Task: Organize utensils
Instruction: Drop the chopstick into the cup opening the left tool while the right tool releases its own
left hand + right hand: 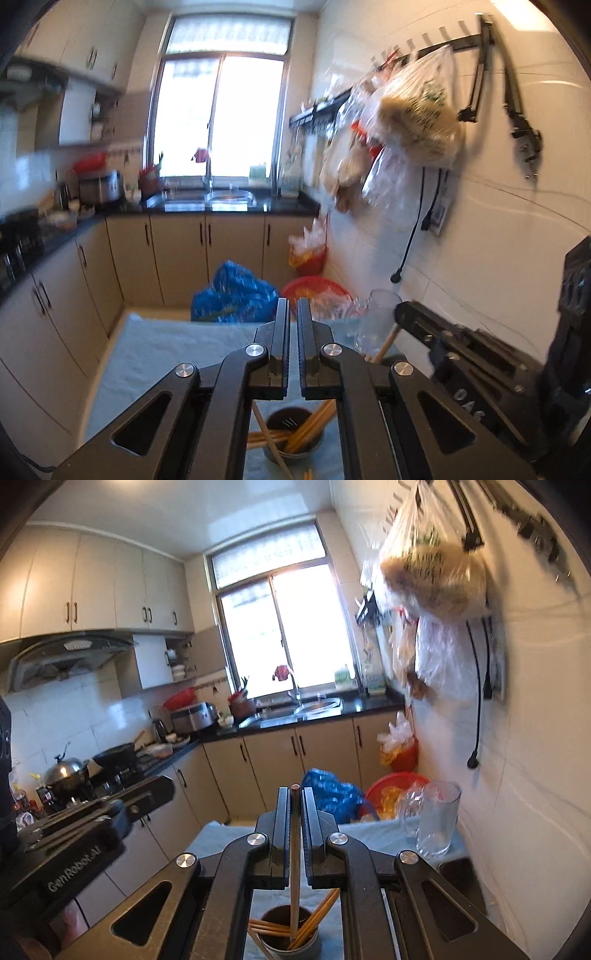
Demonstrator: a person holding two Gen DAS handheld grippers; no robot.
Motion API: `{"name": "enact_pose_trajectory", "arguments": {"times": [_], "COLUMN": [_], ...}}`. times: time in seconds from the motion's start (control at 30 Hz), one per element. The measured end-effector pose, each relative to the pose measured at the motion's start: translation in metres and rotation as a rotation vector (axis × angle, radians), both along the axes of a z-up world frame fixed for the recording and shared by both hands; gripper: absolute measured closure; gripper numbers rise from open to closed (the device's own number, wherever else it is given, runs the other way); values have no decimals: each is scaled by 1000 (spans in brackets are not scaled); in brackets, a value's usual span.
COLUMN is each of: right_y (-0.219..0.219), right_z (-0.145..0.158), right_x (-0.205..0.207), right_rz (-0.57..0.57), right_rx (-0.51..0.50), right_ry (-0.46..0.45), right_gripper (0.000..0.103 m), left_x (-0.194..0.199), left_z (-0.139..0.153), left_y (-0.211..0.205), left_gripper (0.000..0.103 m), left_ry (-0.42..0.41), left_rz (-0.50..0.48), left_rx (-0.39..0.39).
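Over the bench (369, 836), w/ its pale blue cloth, the right tongs (294, 805) sit clamped on one wooden chopstick (294, 867); its top end pokes up betw. the tips, its lower end reaches down into the dark round cup (288, 941) directly below, where several other chopsticks (314, 919) already lean at mixed angles. The left tongs (291, 314) are nearly together w/ only a thin gap and nothing betw. them; they hang over the same cup (293, 439) (seen through the frame of the tool), so both tools crowd one small target.

Risks, as I judge them: the held stick looks close to upright but grip is on a thin round shaft, so it could pivot or slip in the pads if released unevenly; if let go while its foot rests on a leaning stick rather than the cup floor, it may tip out or lever others over the rim; a few sticks already lie w/ ends outside the cup, one on the cloth, so a nudge could spill more. The cup may be light and could topple if dragged sideways. The clear glass jug (437, 818) stands near the wall on the bench's far corner, well apart from the cup, but a wide swing of the right tool could reach it. Left view is blurred, so finer detail there can't be told.
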State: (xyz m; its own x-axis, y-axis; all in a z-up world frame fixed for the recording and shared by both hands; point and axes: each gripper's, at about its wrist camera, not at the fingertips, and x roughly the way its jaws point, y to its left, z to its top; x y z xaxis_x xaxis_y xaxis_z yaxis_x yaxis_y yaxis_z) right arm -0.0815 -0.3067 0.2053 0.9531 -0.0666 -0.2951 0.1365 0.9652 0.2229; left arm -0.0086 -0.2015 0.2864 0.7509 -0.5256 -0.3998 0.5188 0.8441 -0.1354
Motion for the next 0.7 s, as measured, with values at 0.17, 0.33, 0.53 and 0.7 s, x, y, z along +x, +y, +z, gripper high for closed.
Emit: {"name": "enact_pose_trajectory", "arguments": {"times": [0.17,0.33,0.53,0.7], "right_y": [-3,-12,-16,-11], "right_z": [-33,-63,-65,-54], "right_x": [31,50,40,17], "right_rz": [10,23,4,11], "right_rx": [8,52,37,14], "right_ry": [97,185,184,164], "right_gripper": [97,94,74,70], "left_x": [5,-10,-36,-67], "left_z": [-15,-22,-25,-35], "left_y": [10,29,59,87], "left_gripper": [100,98,77,69], "left_ry": [60,68,76,51], "left_rz": [-15,-25,-20,3], "left_rx": [-10,-24,-67,-59]}}
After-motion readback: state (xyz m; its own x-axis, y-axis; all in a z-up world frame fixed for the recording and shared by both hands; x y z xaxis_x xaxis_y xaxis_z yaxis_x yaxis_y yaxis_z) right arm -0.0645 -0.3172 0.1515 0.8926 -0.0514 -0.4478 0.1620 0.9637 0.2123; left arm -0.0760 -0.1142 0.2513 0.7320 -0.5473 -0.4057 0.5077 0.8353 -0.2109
